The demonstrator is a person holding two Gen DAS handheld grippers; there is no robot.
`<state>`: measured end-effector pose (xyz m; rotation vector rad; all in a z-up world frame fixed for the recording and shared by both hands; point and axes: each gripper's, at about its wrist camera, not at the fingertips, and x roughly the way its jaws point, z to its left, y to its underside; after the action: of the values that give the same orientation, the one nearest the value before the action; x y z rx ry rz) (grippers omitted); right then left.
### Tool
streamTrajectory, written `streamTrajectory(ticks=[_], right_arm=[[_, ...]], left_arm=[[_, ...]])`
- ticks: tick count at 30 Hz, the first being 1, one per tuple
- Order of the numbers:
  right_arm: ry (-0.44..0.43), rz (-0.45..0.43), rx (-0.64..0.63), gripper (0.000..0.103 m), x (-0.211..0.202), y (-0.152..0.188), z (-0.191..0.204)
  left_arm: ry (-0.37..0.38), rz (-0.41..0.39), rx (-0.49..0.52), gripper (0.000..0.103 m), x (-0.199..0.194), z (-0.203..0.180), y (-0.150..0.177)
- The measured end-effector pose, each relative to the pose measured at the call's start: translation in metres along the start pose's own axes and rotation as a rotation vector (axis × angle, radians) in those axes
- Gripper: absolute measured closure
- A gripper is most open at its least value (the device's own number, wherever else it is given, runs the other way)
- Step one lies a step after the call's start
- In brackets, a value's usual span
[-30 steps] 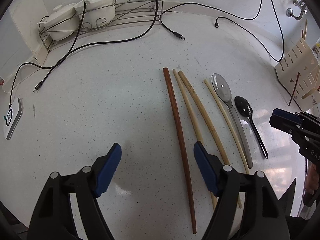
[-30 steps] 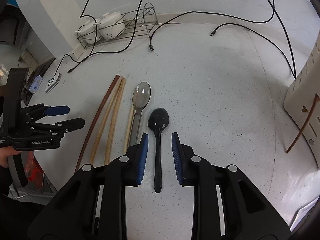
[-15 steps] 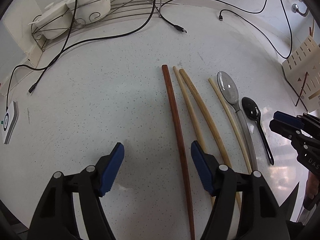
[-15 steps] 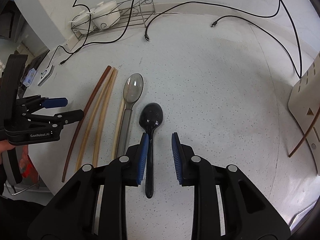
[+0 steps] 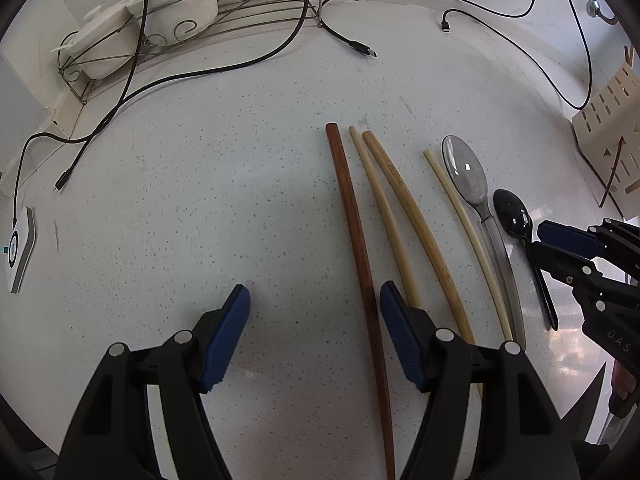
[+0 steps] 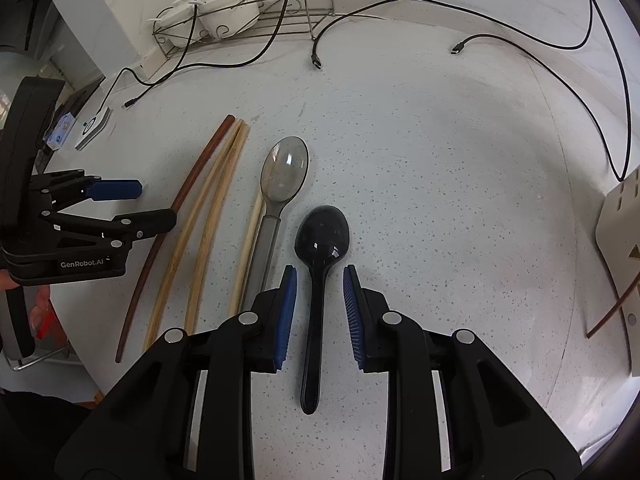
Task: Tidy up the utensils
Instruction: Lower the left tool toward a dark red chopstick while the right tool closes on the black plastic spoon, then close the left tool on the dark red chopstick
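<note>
On the white speckled counter [image 5: 200, 184] lie the utensils in a rough row, all pointing away from the cams. From the left: a dark red-brown chopstick [image 5: 354, 216], two bamboo chopsticks [image 5: 404, 184] close beside it w/ far tips nearly touching, a thin pale chopstick [image 5: 460, 208], a clear grey spoon [image 6: 280, 184] just beside that, then a black spoon [image 6: 320, 248] at the right end.

L gripper [image 5: 314, 308] hangs over the counter, jaws apart, nothing pinched; they've just been closing a bit. The red-brown chopstick runs up betw. the pads, close to the right pad [image 5: 400, 336] but apart from it. That pad overlaps the nearest bamboo stick in view.

R gripper [image 6: 320, 312] points steeply down w/ its blue pads straddling the black spoon's handle, a narrow gap each side, so released, not clamped. Spoon bowl sits just past the fingertips; handle end reaches back under the jaws. Spoon lies flat on the counter.

Far back: a wire rack [image 6: 280, 12] w/ two white lidded pots [image 6: 224, 8], black cables [image 6: 400, 4] trailing across the surface. At the right edge a cream slotted holder [image 5: 608, 132] w/ one brown stick leaning in it. A small white device [image 5: 18, 256] lies at the left edge.
</note>
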<state>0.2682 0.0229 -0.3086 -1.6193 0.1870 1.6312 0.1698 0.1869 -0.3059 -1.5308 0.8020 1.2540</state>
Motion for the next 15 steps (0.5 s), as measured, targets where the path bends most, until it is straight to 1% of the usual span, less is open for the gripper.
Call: streamTrajectory(ticks=[2, 5, 7, 11, 12, 13, 15], right_arm=[[0.004, 0.006, -0.009, 0.080, 0.0024, -0.0006, 0.0009], [0.010, 0.010, -0.016, 0.080, 0.0051, -0.0025, 0.0015], [0.012, 0.014, -0.016, 0.080, 0.0069, -0.0032, 0.0010], [0.017, 0.014, -0.029, 0.080, 0.0077, -0.0048, 0.0018], [0.019, 0.014, -0.033, 0.084, 0.0081, -0.0054, 0.0027], [0.025, 0.015, -0.043, 0.092, 0.0089, -0.0057, 0.0039], [0.051, 0.015, -0.067, 0.093, 0.0096, -0.0060, 0.0068]], left_arm=[[-0.004, 0.003, 0.002, 0.037, -0.0002, -0.0003, 0.0000], [-0.012, 0.003, 0.006, 0.042, -0.0007, -0.0003, 0.0003], [-0.012, 0.004, 0.010, 0.048, -0.0011, -0.0004, -0.0003], [-0.013, 0.011, 0.020, 0.053, -0.0024, 0.0034, -0.0022], [-0.013, 0.014, 0.021, 0.055, -0.0027, 0.0037, -0.0023], [-0.014, 0.017, 0.025, 0.058, -0.0033, 0.0021, -0.0017], [-0.014, 0.023, 0.040, 0.063, -0.0040, -0.0003, -0.0021]])
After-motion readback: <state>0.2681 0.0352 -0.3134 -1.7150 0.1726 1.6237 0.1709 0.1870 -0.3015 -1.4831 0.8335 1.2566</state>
